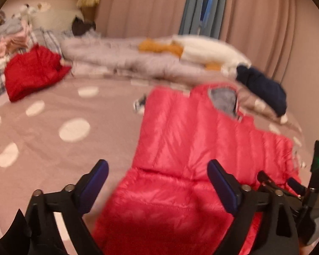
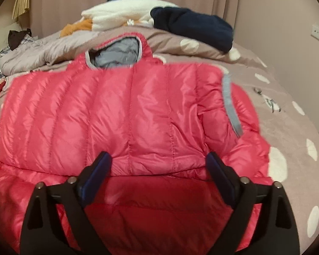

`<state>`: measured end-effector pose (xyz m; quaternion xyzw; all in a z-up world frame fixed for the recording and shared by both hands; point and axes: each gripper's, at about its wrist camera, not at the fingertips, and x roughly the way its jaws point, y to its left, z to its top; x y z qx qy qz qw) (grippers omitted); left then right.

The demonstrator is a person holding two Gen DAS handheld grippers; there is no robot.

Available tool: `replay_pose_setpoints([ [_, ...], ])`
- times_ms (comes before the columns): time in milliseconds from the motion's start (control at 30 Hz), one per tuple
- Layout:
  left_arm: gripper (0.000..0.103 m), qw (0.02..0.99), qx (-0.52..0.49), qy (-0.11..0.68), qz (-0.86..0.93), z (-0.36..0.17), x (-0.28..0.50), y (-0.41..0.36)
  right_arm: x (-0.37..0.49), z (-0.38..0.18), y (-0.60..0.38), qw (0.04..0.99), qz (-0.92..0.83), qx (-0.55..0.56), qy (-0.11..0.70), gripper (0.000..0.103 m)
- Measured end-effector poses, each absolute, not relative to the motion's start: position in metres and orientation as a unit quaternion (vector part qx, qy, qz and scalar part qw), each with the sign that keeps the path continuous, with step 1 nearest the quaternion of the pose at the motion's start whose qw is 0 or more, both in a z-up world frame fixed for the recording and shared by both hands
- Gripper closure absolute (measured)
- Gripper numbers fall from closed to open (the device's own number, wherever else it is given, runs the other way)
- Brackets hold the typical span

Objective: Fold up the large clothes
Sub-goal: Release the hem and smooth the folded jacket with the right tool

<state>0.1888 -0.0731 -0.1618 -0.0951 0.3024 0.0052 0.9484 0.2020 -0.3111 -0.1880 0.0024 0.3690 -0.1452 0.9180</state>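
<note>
Lying across the centre of both views on the dotted bedspread (image 2: 287,114), the pink down jacket (image 2: 121,114) appears partly folded: its lower portion is doubled up over the body, leaving a straight folded edge low in the frame, and one sleeve with a grey cuff band sits tucked at the right. The left gripper (image 1: 157,180) and the right gripper (image 2: 158,170) both stand wide apart with nothing pinched between the blue pads, the jacket merely beneath them. Judged from this, one fold is laid and released; further folds to a compact bundle remain, as do other garments (a red jacket (image 1: 32,74) at upper left, a navy garment (image 2: 193,29) at upper right, seemingly unfolded). The shell is glossy, slippery-looking quilted fabric in puffy vertical channels, with a grey lining at the collar; it may spring back.
</note>
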Motion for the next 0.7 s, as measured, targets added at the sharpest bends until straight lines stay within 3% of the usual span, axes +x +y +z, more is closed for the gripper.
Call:
replay_pose_setpoints([
  [100, 0.003, 0.959, -0.089, 0.268, 0.023, -0.15, 0.18, -0.066, 0.191, -0.173, -0.317, 0.926, -0.157, 0.019, 0.342, 0.001],
  [367, 0.002, 0.946, -0.157, 0.281, 0.041, -0.152, 0.188, -0.033, 0.167, -0.144, -0.34, 0.936, -0.157, 0.134, 0.286, 0.0],
  [700, 0.002, 0.943, -0.173, 0.276, 0.066, -0.151, 0.189, -0.017, 0.182, -0.169, -0.337, 0.92, -0.176, 0.109, 0.334, 0.0],
])
